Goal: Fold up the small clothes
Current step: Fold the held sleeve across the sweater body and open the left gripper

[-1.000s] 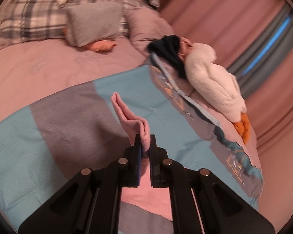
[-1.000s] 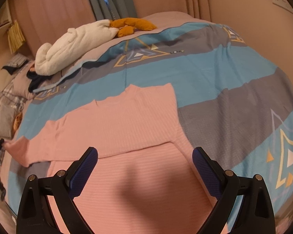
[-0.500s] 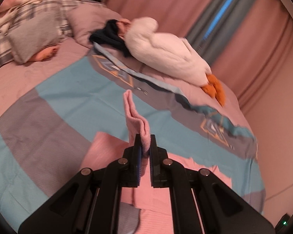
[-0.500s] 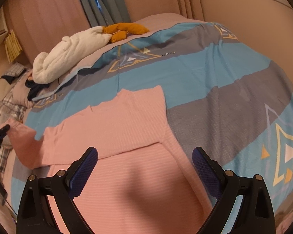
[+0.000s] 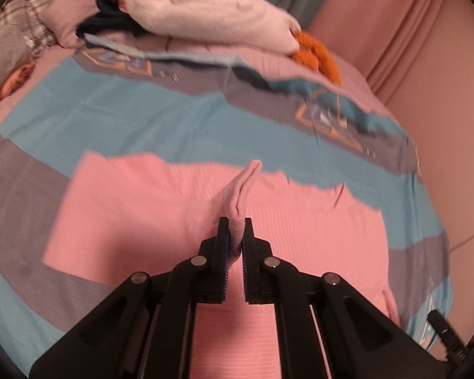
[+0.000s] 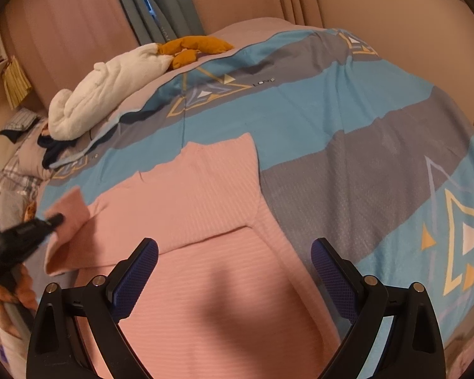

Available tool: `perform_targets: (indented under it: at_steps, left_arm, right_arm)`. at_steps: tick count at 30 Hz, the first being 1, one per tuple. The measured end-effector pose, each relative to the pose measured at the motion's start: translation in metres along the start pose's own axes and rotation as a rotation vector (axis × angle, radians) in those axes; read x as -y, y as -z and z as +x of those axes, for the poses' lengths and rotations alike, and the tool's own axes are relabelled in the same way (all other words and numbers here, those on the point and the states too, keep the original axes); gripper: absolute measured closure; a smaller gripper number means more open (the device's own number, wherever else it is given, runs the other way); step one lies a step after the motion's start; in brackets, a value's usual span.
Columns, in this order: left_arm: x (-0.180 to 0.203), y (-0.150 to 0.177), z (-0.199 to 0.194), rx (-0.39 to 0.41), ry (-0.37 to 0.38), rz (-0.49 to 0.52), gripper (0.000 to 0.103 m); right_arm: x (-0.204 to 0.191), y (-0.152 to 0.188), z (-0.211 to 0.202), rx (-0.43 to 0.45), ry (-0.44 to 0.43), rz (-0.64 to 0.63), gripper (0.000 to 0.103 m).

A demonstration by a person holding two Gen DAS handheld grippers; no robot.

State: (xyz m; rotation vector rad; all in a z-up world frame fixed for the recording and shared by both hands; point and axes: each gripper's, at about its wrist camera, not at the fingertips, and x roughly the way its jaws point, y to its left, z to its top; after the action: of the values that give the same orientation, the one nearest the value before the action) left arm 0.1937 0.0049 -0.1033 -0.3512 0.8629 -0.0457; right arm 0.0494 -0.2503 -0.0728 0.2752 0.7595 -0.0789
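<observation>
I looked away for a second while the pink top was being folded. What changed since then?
The left gripper, clamped on the pink sleeve, carried it from the bedspread in over the pink top. The right gripper stayed open above the top; the white plush didn't move.

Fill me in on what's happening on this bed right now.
A person with a handheld gripper in each hand is folding a pink top spread on the striped duvet. The left gripper is shut on the sleeve and holds it lifted over the body of the top. The right gripper hangs open above the lower part of the garment, touching nothing. One sleeve already lies folded across the front.
</observation>
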Motion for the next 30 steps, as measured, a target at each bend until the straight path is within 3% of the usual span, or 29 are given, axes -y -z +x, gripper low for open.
perform_targets:
  at_steps: [8, 12, 15, 17, 21, 24, 30]
  left_arm:
    - [0.001, 0.031, 0.042, -0.122, -0.020, 0.026, 0.095]
    - [-0.002, 0.035, 0.044, -0.128, 0.003, 0.016, 0.093]
    - [0.000, 0.033, 0.043, -0.142, 0.044, 0.011, 0.078]
    - [0.000, 0.033, 0.037, -0.150, 0.106, -0.004, 0.059]
    - [0.008, 0.033, 0.023, -0.142, 0.165, 0.012, 0.052]
    - [0.010, 0.032, 0.006, -0.132, 0.187, 0.013, 0.040]
    - [-0.013, 0.024, -0.031, -0.075, 0.125, -0.045, 0.034]
  right_arm:
    - [0.001, 0.003, 0.005, -0.018, 0.000, 0.003, 0.006]
    - [0.002, 0.004, 0.007, -0.024, -0.003, 0.004, 0.006]
    - [0.002, 0.004, 0.007, -0.029, -0.007, 0.006, 0.006]
    - [0.002, 0.004, 0.008, -0.028, -0.008, 0.006, 0.006]
    - [0.001, 0.005, 0.008, -0.031, -0.007, 0.007, 0.006]
    - [-0.003, 0.004, 0.009, -0.034, -0.009, -0.006, 0.006]
    - [-0.023, -0.002, 0.013, -0.027, -0.031, -0.070, 0.006]
